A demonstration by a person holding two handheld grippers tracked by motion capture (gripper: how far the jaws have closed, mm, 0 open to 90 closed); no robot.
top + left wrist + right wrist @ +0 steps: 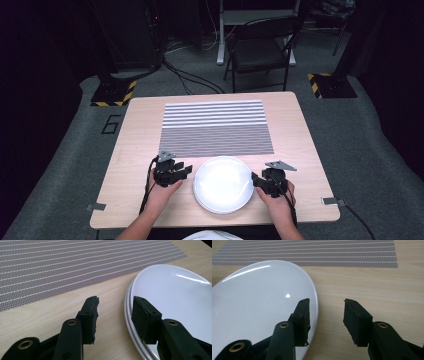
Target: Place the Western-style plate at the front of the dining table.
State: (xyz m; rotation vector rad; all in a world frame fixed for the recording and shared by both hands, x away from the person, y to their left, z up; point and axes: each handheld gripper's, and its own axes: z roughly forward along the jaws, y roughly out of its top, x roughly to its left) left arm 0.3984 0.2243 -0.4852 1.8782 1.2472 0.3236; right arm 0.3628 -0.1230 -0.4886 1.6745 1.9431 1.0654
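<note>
White plate (222,184) sits near table's front edge, below striped mat (216,127); left gripper (115,312) and right gripper (326,313) flank it, jaws wide, empty, straddling its rim; likely best to close both evenly, then lift level.

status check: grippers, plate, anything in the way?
Left gripper open, right gripper open, flanking plate. Plate flat on table, near placemat. Nothing blocking.
</note>
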